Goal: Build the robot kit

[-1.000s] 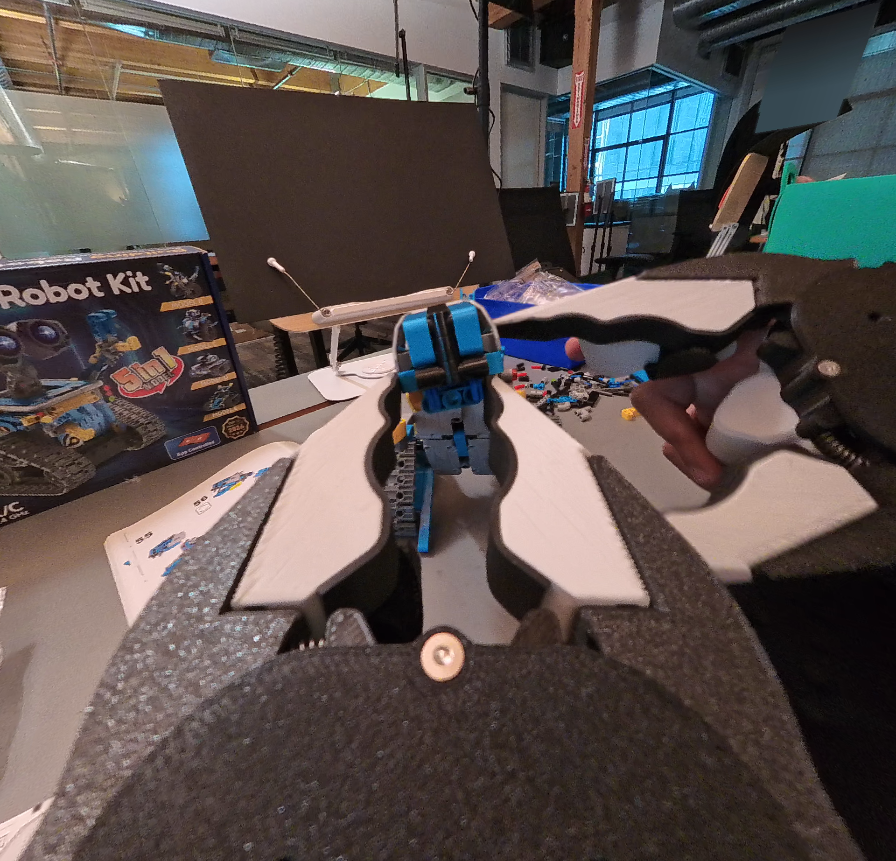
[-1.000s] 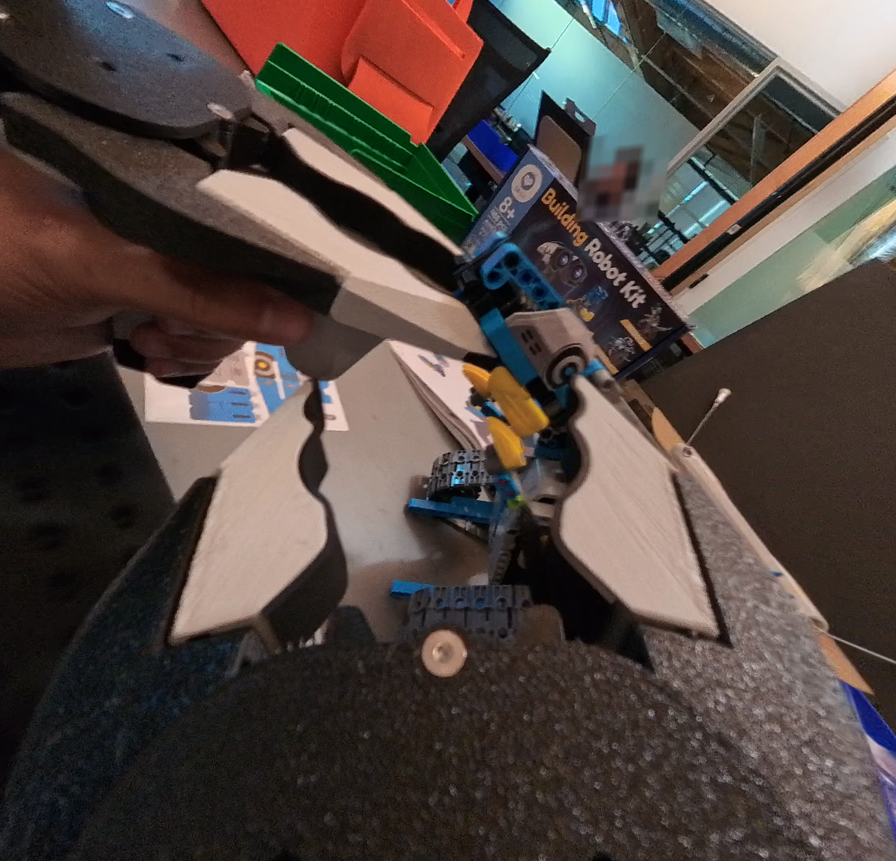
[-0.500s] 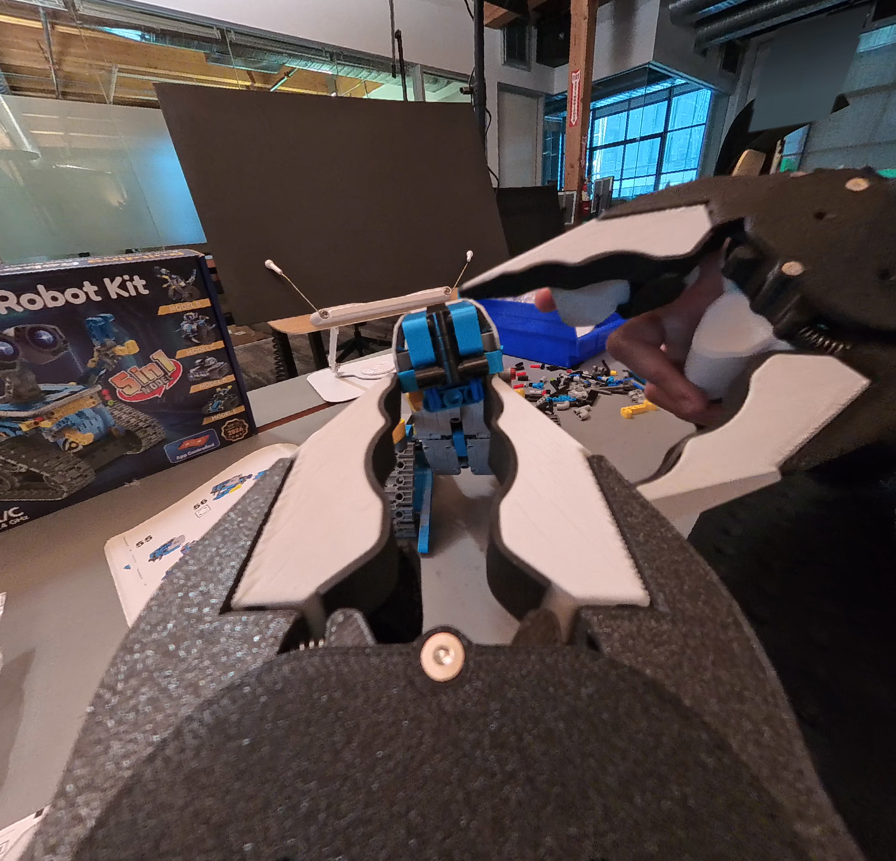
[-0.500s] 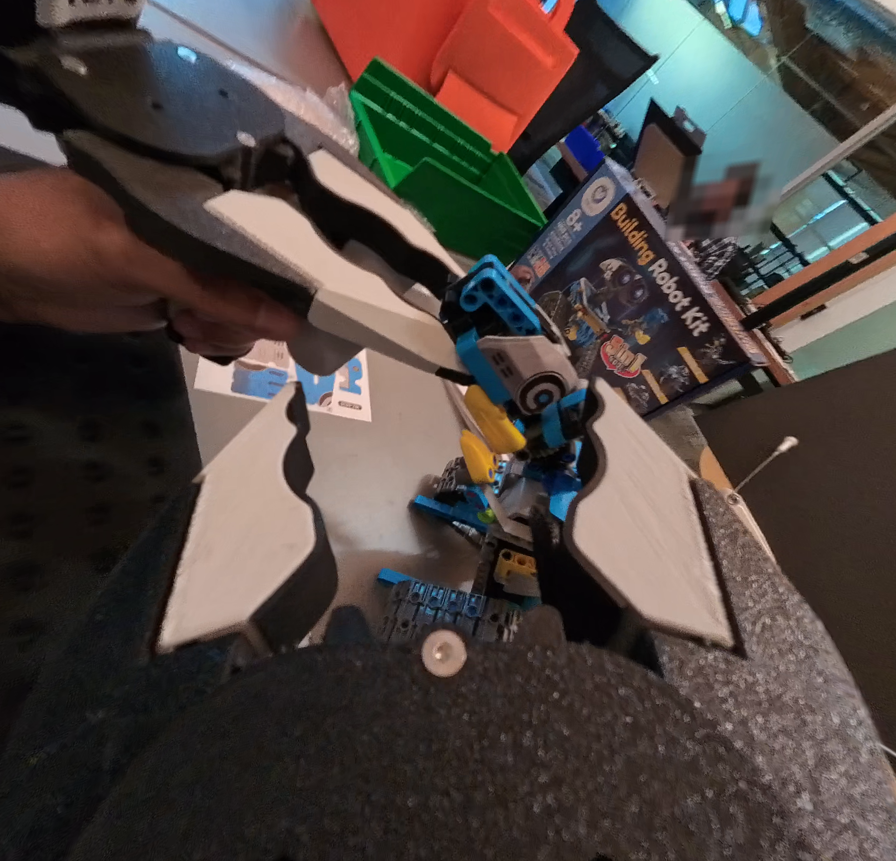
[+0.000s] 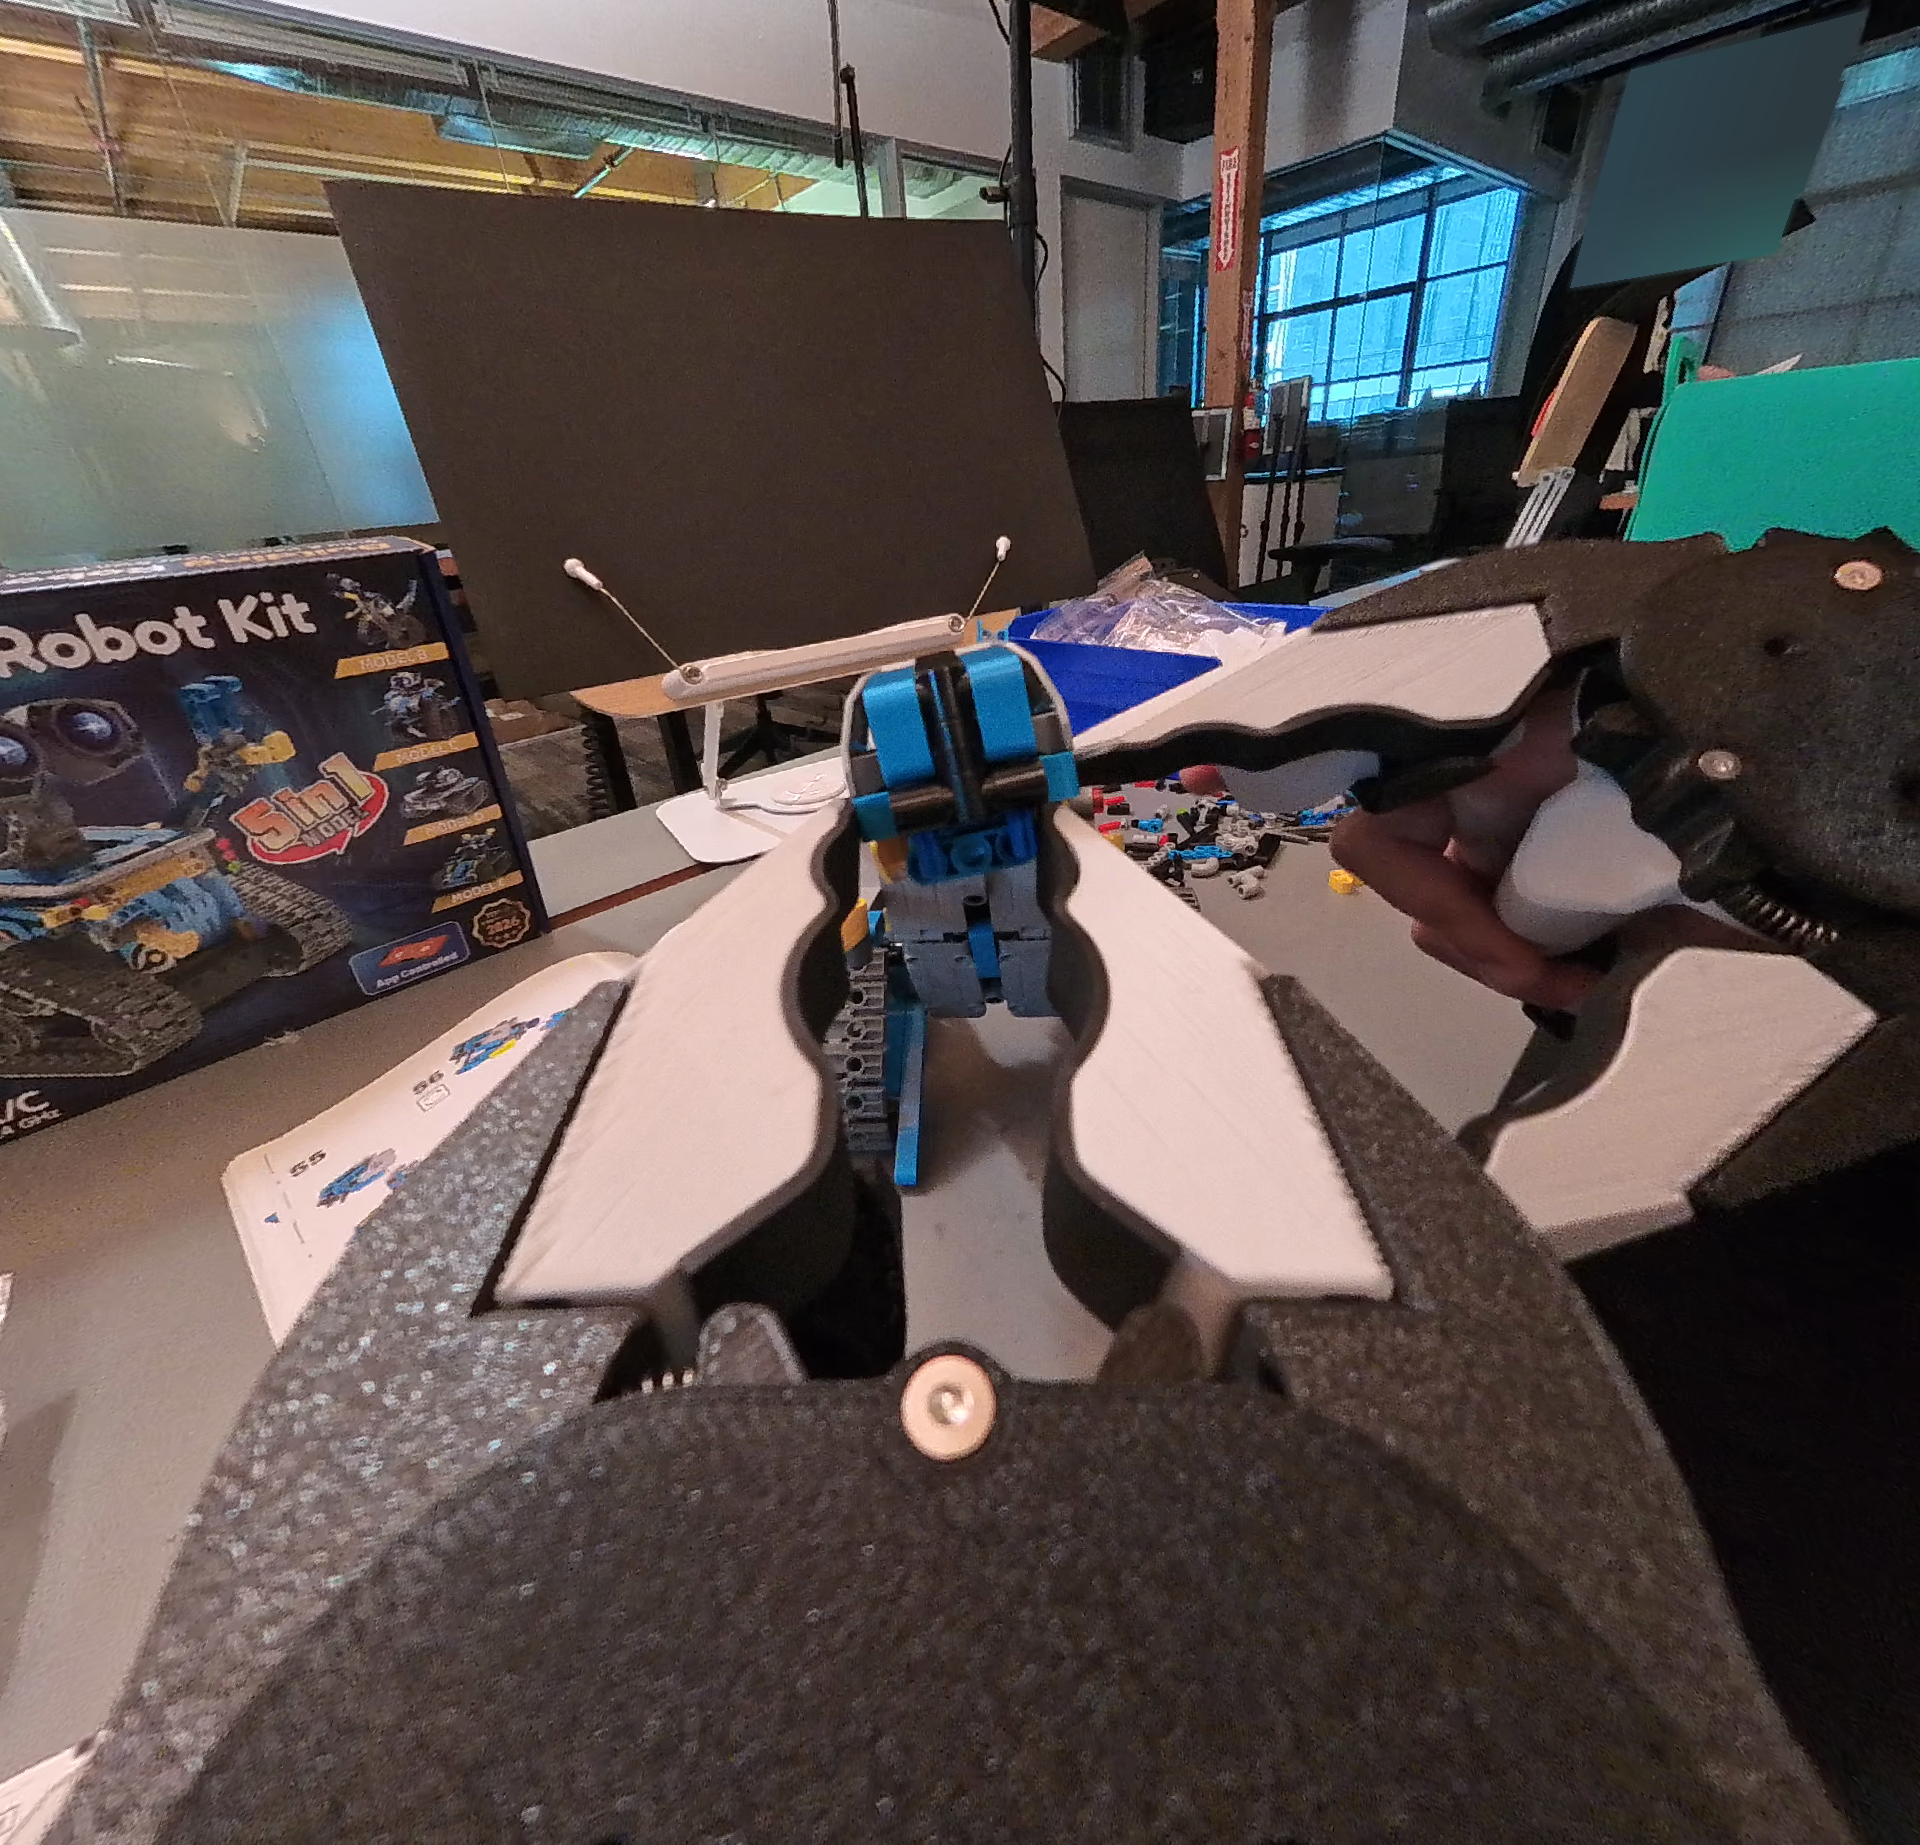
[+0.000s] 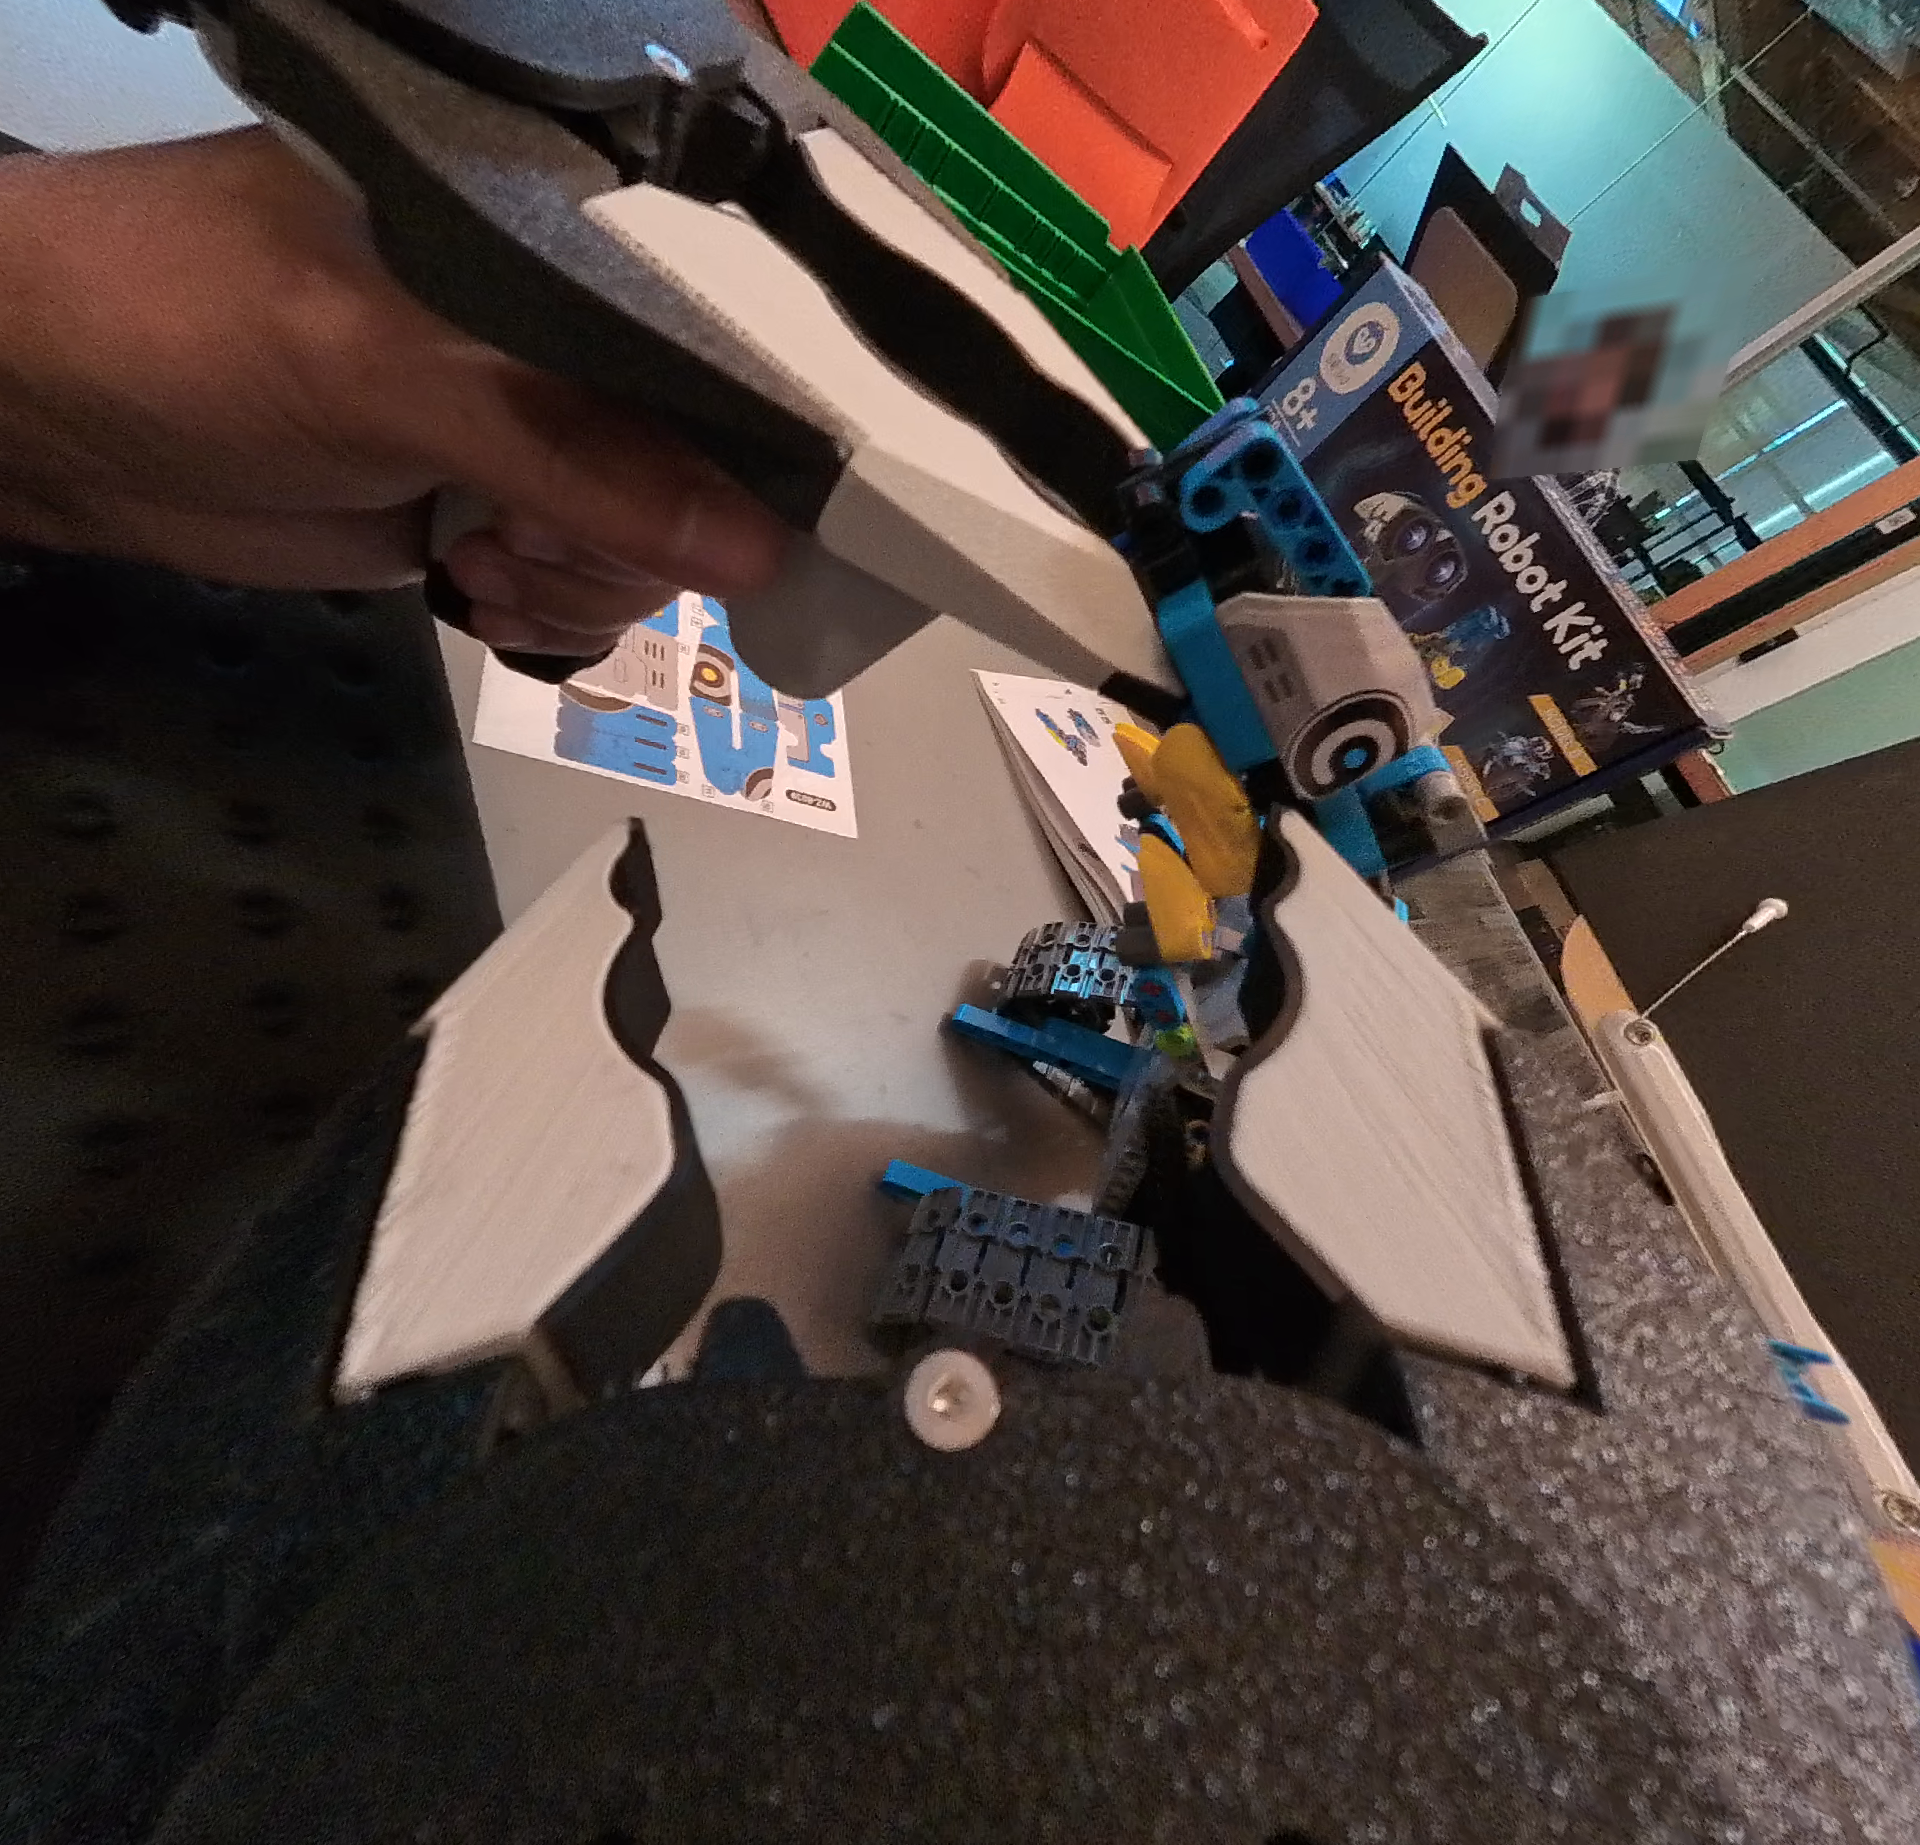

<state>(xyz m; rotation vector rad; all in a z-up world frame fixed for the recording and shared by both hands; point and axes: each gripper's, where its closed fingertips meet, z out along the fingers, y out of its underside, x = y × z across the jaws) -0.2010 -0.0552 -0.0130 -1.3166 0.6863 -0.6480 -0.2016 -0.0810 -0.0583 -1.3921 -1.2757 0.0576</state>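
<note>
- Brick-built robot model point(image 5: 961, 860) stands upright on the grey desk point(image 5: 665, 891), between the two white fingers of my left hand-held gripper point(image 5: 951, 839).
- My left hand-held gripper is clenched on the model: both fingers press against its blue and grey torso, just below the head.
- Model's head, seen from behind in the left wrist view, is two bright blue curved parts split by a black bar, with a grey shell at the edges.
- From the right wrist view the head point(image 6: 1320, 683) shows a grey housing with a round ringed eye, topped by a blue perforated beam; yellow curved pieces hang beside the torso.
- Dark tracked treads point(image 6: 1023, 1265) with blue beams form the base, resting on the desk.
- My right hand-held gripper point(image 6: 956, 860) is released, its fingers spread wide apart. Its far finger lies against the model's side, near the yellow pieces; the near finger is well clear.
- In the left wrist view, the upper finger of my right hand-held gripper reaches the head's right edge; I cannot tell whether it touches.
- Printed kit box point(image 5: 229, 808) stands on the desk to the left of the model.
- Open instruction booklet point(image 5: 416, 1099) lies flat beside the box, and a separate sheet point(image 6: 675, 735) lies nearby.
- Loose small bricks point(image 5: 1216, 839) are scattered on the desk to the right, with a blue bin point(image 5: 1122, 668) behind them.
</note>
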